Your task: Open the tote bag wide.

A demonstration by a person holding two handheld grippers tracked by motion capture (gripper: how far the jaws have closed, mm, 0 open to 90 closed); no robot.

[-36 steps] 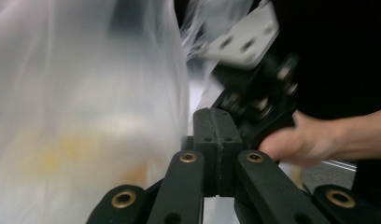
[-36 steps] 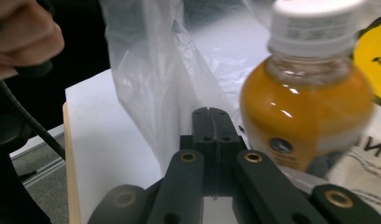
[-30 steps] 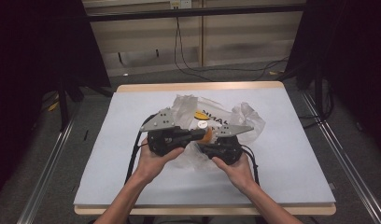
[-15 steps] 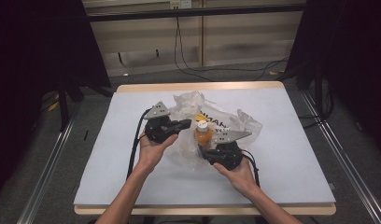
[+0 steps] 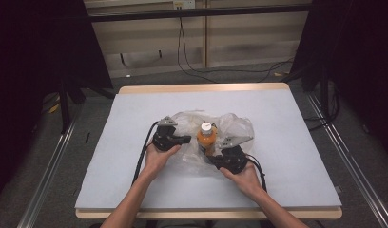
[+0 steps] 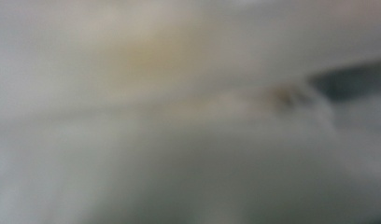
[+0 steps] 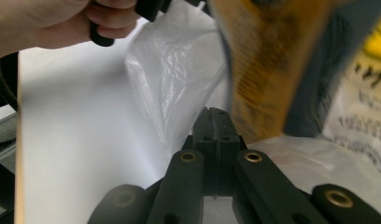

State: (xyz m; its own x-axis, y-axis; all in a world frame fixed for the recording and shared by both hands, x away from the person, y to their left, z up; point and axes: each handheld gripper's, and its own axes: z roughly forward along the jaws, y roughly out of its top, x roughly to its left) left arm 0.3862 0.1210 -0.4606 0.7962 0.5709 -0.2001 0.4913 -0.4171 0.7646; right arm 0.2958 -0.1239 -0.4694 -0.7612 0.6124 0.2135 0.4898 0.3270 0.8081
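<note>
An orange bottle [image 5: 207, 138] with a white cap stands upright in a crumpled clear plastic bag [image 5: 237, 126] on the table. My left gripper [image 5: 186, 139] lies at the bag's left edge, jaws pointing right, shut on the film. The left gripper view is a blur of pale bag film [image 6: 179, 140] close to the lens. My right gripper [image 5: 212, 154] sits at the bottle's near right side. In the right gripper view its jaws [image 7: 215, 122] are pressed together with bag film [image 7: 174, 70] rising from their tips, and the bottle [image 7: 268, 70] looms just beyond.
The white table top [image 5: 287, 123] has a wooden rim, and bare surface lies all around the bag. Yellow and black print [image 7: 370, 56] shows on the bag at the right. A hand [image 7: 53, 23] holding the other gripper is at the upper left of the right gripper view.
Both grippers have come down toward the table, the left one farther and to the left. The bag has sunk with them, and the bottle now stands exposed above the film.
</note>
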